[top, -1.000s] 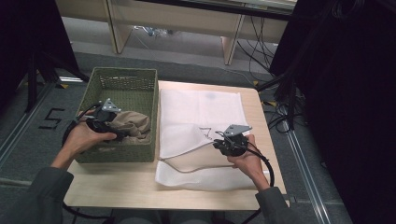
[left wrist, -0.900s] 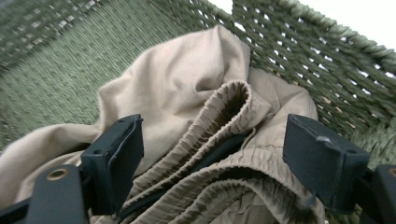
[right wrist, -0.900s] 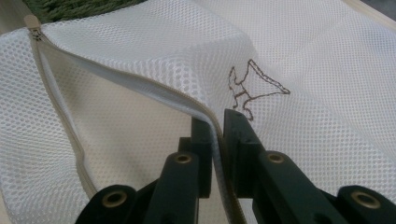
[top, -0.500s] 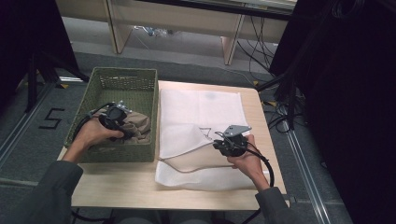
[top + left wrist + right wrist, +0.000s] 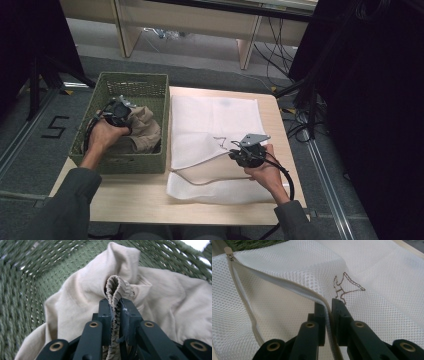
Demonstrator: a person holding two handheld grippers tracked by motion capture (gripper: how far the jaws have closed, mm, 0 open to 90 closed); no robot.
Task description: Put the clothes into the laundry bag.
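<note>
Grey floor with trailing cables surrounds a light wooden desk that carries a green woven basket on its left part and a white mesh bag spread beside it.

Left claw is down inside the basket. In the left gripper view its jaws are clenched on a gathered, ruffled hem of the beige cloth, which bunches up from between them; the rest of the cloth lies crumpled against the basket's woven wall. A second ago this claw sat at the left edge of the cloth with the hand lower in the basket; since then it has moved up and to the right, onto the top of the heap.

Right claw rests on the near right part of the mesh bag, where it was a second ago. In the right gripper view its jaws are closed on the upper edge of the bag's opening, pinching the zip and lifting that edge off the lower layer. A small brown stitched figure sits on the mesh just beyond the jaws, and the zip's end lies at the far corner, near the basket.
</note>
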